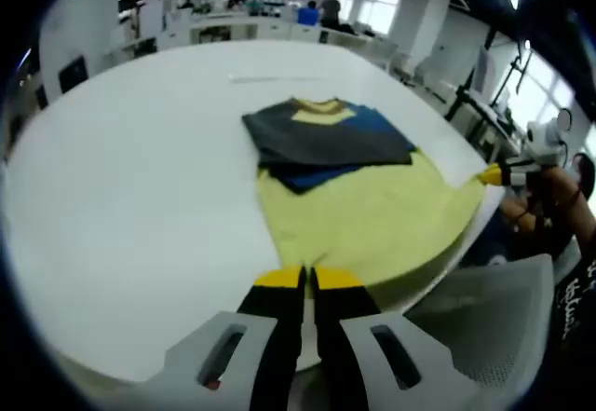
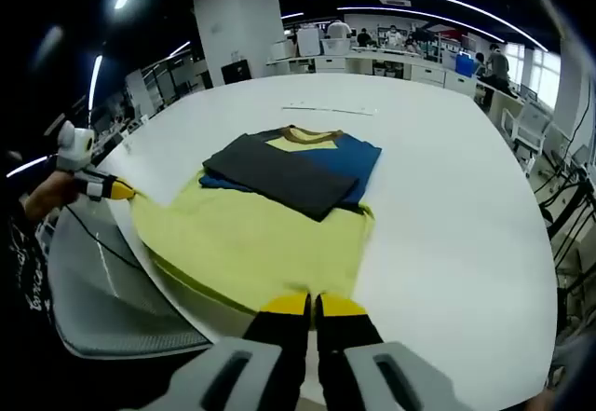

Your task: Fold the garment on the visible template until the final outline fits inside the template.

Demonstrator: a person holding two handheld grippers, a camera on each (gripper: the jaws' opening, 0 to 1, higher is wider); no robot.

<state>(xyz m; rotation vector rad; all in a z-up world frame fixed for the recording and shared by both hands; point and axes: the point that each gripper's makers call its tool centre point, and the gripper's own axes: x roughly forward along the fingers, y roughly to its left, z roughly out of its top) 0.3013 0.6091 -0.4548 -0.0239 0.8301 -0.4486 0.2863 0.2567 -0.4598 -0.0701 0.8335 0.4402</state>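
Lying on the white table (image 1: 130,206), the garment (image 1: 363,206) is a yellow shirt with its dark grey and blue sleeves folded across the chest, collar pointing toward the far side of the table and its hem draped at the near edge. No template outline can be made out under it, and no brand or label on the shirt is legible; white lettering on a person's dark sleeve (image 1: 563,290) at the right of the left gripper view is too blurred to read. The left gripper (image 1: 308,279) has its yellow-tipped jaws clenched on the hem of the garment at the table edge. The right gripper (image 2: 313,306) likewise pinches the hem (image 2: 251,280) with jaws pressed together. A thin pale strip (image 2: 331,109) lies on the table beyond the collar. A white mesh chair (image 1: 503,322) stands just beside the table edge below the shirt. Desks, monitors and several people (image 2: 498,61) fill the far background under ceiling light strips.
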